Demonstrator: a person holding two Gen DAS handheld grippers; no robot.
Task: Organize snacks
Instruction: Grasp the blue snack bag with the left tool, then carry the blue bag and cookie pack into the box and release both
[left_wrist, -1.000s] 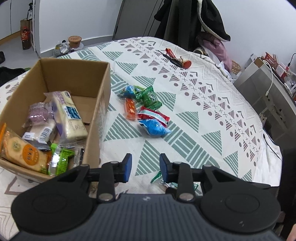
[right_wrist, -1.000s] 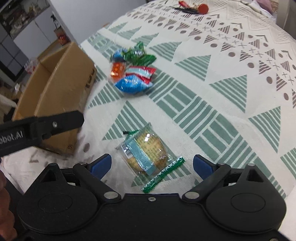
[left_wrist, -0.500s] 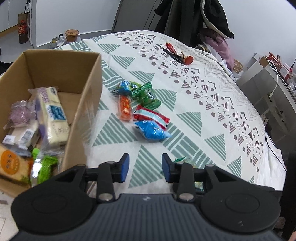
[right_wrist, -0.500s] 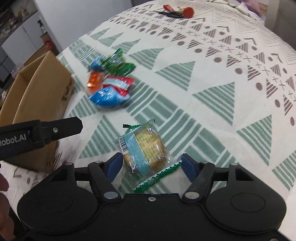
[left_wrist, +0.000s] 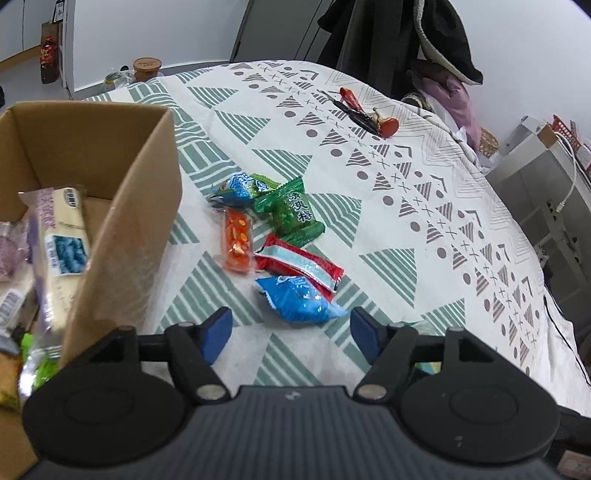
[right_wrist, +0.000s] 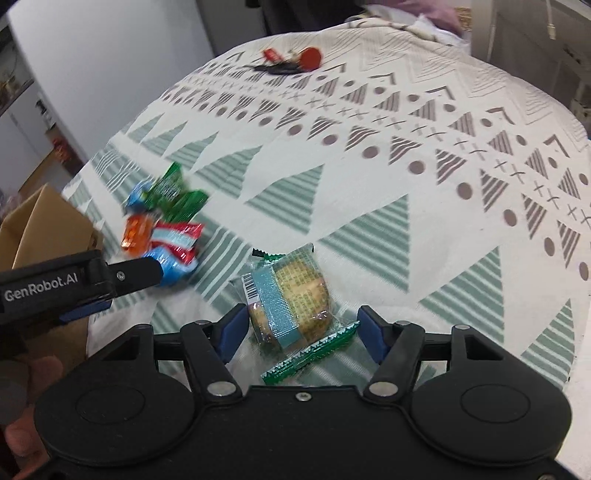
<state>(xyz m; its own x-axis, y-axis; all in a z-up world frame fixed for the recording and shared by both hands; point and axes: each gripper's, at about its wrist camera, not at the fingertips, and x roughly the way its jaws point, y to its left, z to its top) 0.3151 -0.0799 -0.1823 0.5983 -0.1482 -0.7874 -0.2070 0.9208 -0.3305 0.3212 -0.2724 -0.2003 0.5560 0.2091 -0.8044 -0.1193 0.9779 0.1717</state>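
A cardboard box (left_wrist: 122, 206) holding several snack packets stands at the left of the patterned tablecloth (left_wrist: 406, 206). Beside it lies a small pile: a blue packet (left_wrist: 301, 302), a red one (left_wrist: 299, 264), an orange one (left_wrist: 238, 240) and a green one (left_wrist: 291, 212). My left gripper (left_wrist: 291, 332) hovers just short of the blue packet, jaws opening, with nothing between the pads. A wrapped pastry (right_wrist: 291, 299) with a teal band lies between the fingers of my right gripper (right_wrist: 301, 330), whose jaws are closing. The right pad stands clear of it. The left gripper (right_wrist: 110, 280) shows at the left edge.
Red-handled tools and a round red object (left_wrist: 369, 114) lie at the far end of the table. Dark coats (left_wrist: 399, 44) hang behind it, and a grey cabinet (left_wrist: 535, 177) stands at the right. A person's hand (right_wrist: 22, 424) appears bottom left. The table edge runs close on the right.
My left gripper moved from beside the box toward the snack pile and its jaws spread wide. My right gripper's jaws narrowed around the pastry as it came closer.
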